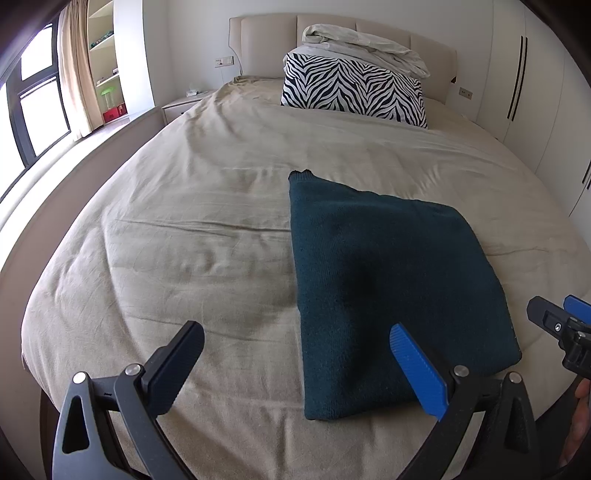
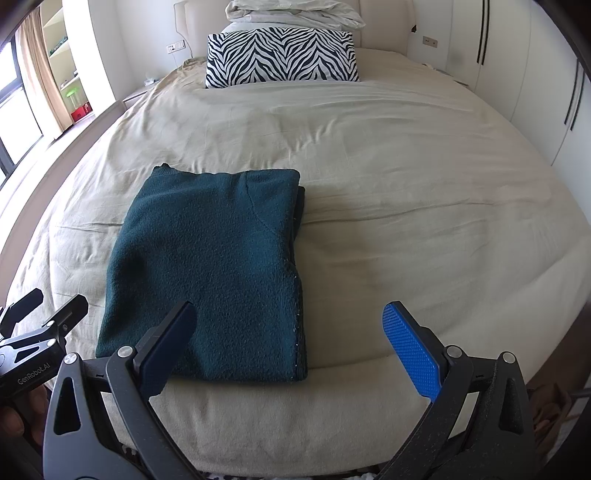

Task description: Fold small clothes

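A dark teal knitted garment lies folded into a flat rectangle on the beige bed sheet, near the bed's front edge. My left gripper stands open above the sheet, its blue pad over the garment's near left part, nothing between its fingers. In the right wrist view the same garment lies left of centre. My right gripper is open too, its dark finger over the garment's near edge, holding nothing. Each gripper shows at the edge of the other view: the right gripper, the left gripper.
A zebra-print pillow with a crumpled pale blanket on top rests against the headboard. White wardrobe doors run along the right. A window, curtain and shelves stand at the left. A hand holds the right gripper.
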Tool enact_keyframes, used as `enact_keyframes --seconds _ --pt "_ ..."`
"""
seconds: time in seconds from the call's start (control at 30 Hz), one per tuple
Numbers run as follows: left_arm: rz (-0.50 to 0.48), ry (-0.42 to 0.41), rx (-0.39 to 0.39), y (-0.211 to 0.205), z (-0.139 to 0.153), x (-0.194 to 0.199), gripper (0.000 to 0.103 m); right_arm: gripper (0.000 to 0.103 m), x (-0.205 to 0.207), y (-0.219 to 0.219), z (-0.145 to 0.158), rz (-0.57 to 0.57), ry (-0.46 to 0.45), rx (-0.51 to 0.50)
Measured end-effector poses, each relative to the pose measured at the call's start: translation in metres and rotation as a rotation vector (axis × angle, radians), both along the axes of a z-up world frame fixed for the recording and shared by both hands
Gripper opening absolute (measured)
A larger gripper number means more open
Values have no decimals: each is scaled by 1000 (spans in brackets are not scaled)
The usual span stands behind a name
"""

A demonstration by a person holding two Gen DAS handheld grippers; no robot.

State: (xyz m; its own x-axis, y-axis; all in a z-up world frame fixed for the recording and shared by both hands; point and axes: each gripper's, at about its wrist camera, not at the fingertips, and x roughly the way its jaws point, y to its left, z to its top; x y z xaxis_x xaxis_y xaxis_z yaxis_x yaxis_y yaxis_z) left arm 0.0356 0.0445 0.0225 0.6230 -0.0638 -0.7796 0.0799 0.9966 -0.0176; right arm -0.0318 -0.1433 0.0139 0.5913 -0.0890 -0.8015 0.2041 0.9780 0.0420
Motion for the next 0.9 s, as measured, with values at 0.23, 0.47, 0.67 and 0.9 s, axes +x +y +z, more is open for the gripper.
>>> enact_keyframes --seconds 0.23,0.47,0.67,0.9 --pt "0 0 0 0 0 0 103 103 -1 0 -1 0 0 0" --pt "0 0 1 0 0 -1 103 103 -1 0 -1 0 1 1" --pt "-1 2 3 -1 -1 -2 103 103 -1 0 -1 0 2 2" --pt "-4 3 5 -1 -1 -1 103 103 -2 0 -3 -1 2 3"
